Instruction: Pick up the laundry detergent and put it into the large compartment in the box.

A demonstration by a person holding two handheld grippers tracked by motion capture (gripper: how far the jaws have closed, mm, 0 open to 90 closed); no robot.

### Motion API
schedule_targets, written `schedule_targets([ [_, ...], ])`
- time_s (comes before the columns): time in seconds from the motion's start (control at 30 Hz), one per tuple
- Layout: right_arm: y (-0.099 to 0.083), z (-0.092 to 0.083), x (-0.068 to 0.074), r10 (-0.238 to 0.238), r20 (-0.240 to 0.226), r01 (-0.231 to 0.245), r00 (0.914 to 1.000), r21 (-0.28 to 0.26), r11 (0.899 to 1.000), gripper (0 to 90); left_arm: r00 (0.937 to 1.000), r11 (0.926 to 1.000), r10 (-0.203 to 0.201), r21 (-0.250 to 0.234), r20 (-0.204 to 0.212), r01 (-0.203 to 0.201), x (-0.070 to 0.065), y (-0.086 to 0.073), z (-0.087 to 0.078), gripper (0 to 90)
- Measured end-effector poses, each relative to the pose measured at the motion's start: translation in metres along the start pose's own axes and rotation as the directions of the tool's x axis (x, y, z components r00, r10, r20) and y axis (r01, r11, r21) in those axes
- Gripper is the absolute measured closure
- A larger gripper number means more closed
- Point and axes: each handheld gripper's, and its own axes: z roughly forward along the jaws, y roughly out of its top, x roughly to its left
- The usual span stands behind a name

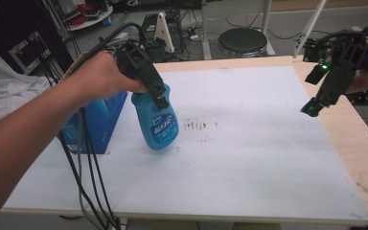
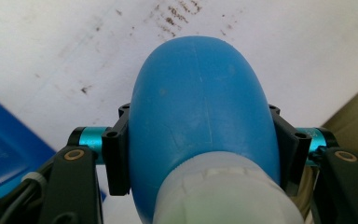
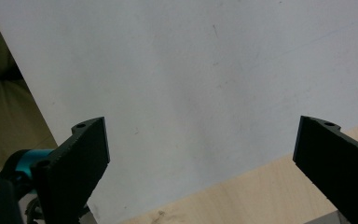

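High view: one blue bottle point(image 1: 158, 122), held clear of the white sheet point(image 1: 249, 158) over its left half, neck up and tilted toward the left rear, base down toward the front; its long axis runs steeply, not quite upright. The left gripper point(image 1: 159, 98) is clamped on the bottle's upper part. One blue box point(image 1: 96, 125) stands at the sheet's left edge, just beside the bottle. A patch of dark specks point(image 1: 199, 127) lies near the sheet's middle. The right gripper point(image 1: 312, 106) hangs over the right rear corner of the table point(image 1: 359, 139), well apart from the bottle.

Left gripper view: the bottle point(image 2: 200, 116) seen along its length, both pads pressed against its sides, a whitish collar point(image 2: 223, 191) nearest the camera; specks point(image 2: 175, 18) beyond.

Right gripper view: two jaws spread wide with nothing between them, above the sheet point(image 3: 191, 84) and the wooden table edge point(image 3: 242, 200).
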Motion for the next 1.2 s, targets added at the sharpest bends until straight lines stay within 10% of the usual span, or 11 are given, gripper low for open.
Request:
schedule_targets([
  [0.57, -0.003, -0.002, -0.002, 0.014, -0.005, -0.014, 0.9999, -0.005, 1.0, 2.6, 0.9923, 0.991, 0.123, -0.056, 0.018, -0.122, 0.036, -0.014, -0.115, 37.3],
  [0.77, -0.004, -0.002, -0.006, 0.033, -0.007, -0.033, 0.9994, -0.002, 0.999, 2.6, 0.9721, 0.9711, 0.233, -0.056, 0.022, -0.232, 0.053, -0.022, -0.146, 37.2],
  [0.97, -0.004, 0.0, -0.007, 0.038, -0.009, -0.038, 0.9993, 0.003, 0.999, 2.6, 0.9669, 0.9664, 0.254, -0.049, 0.026, -0.252, 0.064, -0.026, -0.156, 37.2],
  [1.2, -0.005, 0.001, -0.011, 0.061, -0.014, -0.061, 0.998, 0.016, 0.998, 2.6, 0.9388, 0.9369, 0.344, -0.077, 0.023, -0.341, 0.088, -0.051, -0.175, 37.3],
])
